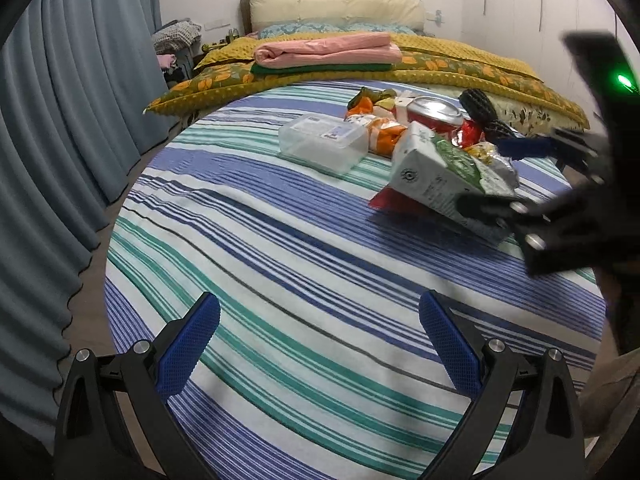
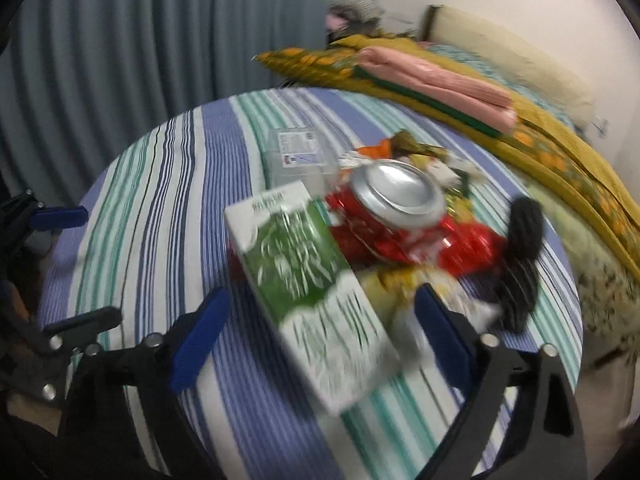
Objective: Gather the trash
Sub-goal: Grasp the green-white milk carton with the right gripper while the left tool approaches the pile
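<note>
Two grippers work over a round table draped in a blue, green and white striped cloth. My left gripper hangs above bare cloth, its blue pads spread wide with nothing between them, angled down toward the table. My right gripper also tilts downward, its jaws spread to either side of a green-and-white drink carton; the pads do not visibly press on it, though motion blur softens this view.

From the left wrist camera, the right gripper enters from the right edge, one dark finger under the carton and a blue pad above it, a green light glowing on its body. That view shows the carton tilted, one end raised off the cloth. The right wrist camera shows the left gripper at its left edge, well apart from the trash.

Trash sits piled on the far right part of the table: a crushed red soda can, a clear plastic food box with a printed label, orange and green wrappers, a crinkled foil wrapper, and a dark ribbed item I cannot identify. The box lies just left of the pile.

Beyond the table stands a bed with a mustard floral quilt, a folded pink blanket and a cream headboard cushion; grey-blue curtains hang at left.
</note>
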### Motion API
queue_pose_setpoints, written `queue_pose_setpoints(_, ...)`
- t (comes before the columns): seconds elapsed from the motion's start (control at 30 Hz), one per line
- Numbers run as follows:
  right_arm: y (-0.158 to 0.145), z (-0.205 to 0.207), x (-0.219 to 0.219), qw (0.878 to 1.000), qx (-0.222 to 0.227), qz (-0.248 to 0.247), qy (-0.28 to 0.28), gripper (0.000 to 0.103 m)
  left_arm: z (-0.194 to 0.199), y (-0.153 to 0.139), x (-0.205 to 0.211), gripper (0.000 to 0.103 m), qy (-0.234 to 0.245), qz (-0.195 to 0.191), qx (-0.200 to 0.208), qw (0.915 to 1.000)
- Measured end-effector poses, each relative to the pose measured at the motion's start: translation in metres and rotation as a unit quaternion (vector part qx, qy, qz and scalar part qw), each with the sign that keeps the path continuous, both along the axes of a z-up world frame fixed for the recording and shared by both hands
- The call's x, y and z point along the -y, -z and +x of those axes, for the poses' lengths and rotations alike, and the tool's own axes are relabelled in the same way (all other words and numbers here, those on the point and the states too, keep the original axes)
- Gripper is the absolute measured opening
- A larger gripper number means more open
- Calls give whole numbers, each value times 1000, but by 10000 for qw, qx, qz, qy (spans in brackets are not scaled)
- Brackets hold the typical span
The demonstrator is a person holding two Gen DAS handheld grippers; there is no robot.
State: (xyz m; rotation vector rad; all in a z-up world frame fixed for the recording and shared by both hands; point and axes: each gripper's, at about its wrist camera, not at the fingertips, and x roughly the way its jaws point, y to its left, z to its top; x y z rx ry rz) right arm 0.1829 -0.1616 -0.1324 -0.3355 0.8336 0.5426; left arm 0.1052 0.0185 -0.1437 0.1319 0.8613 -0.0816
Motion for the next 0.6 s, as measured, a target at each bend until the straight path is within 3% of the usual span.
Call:
queue_pose_setpoints(0.07,5,9,-10,9996,-137,-214,-146,84,2,1,-6,99,-12,-30,-20,10000)
queue_pose_setpoints(0.17,10,13,-19,9974,-456,-429,-365,63,3,2,-12,99,-38,-84,-34,10000)
queue_pose_setpoints(0.27,8,8,-19,9962,-626,-479,-373,59,3,3,-18,99,-82,-100,-29,9999)
queue_pose_setpoints(0.37,-4,-13,-10,9960,-840,-165,-257,56,6,4,-20,99,-51,-156,-46,9999)
queue_pose_setpoints(0.47,-11,-34,11,9947,-1022,113,79,56,8,4,-15,99,97,-189,-38,9998)
queue_pose_setpoints(0.6,-7,-46,55,9879,-1136,182,1041,56,25,1,4,99,590,-293,-40,9978)
